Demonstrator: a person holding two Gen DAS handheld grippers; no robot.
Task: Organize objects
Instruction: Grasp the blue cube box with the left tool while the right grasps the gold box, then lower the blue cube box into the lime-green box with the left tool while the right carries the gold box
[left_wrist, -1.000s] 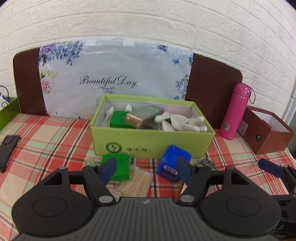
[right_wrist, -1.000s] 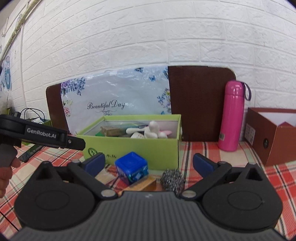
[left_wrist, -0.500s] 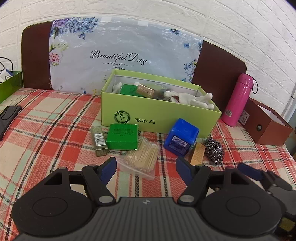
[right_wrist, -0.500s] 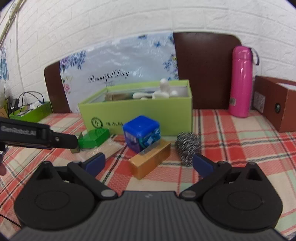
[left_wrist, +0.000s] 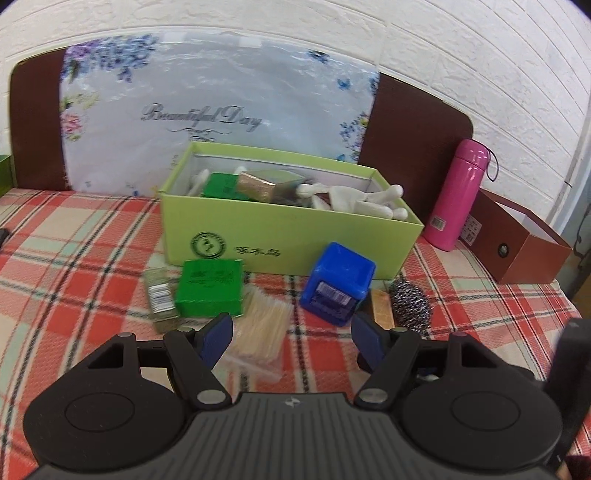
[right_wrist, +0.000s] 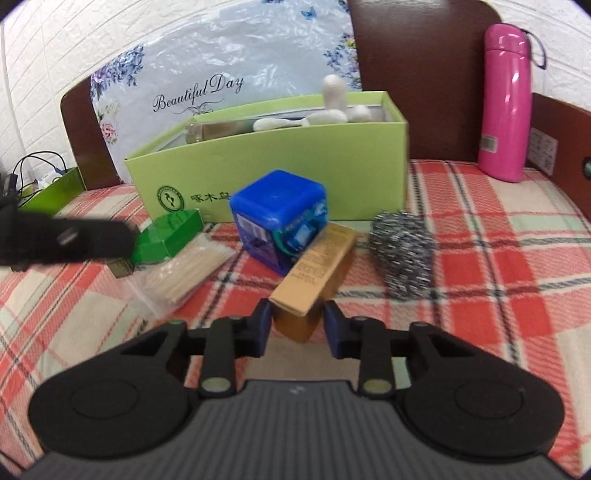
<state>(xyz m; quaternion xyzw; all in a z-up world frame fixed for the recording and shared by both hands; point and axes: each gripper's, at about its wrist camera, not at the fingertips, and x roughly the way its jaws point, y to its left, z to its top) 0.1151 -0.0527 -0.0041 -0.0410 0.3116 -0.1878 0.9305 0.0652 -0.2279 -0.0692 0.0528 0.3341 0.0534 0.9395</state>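
Observation:
A long gold box (right_wrist: 317, 269) lies on the plaid cloth, leaning against a blue cube (right_wrist: 280, 218). My right gripper (right_wrist: 298, 321) is closing on the gold box's near end, and its blue pads sit against both sides. In the left wrist view my left gripper (left_wrist: 291, 328) hangs open over a bag of toothpicks (left_wrist: 262, 328), with nothing between its fingers. A flat green box (left_wrist: 210, 288) and a small labelled bottle (left_wrist: 160, 299) lie just beyond it. The lime-green open box (left_wrist: 291, 229) behind holds white figures and small packets.
A steel scourer (right_wrist: 402, 251) rests right of the gold box. A pink flask (right_wrist: 506, 99) and a brown open box (left_wrist: 517, 247) stand at the right. A floral plastic bag (left_wrist: 221, 110) leans on the brown board behind. A green box with cables (right_wrist: 51, 188) sits far left.
My right gripper dropped towards the table and its jaws went from wide apart to narrow around the gold box's end. My left gripper sank a little and stayed open.

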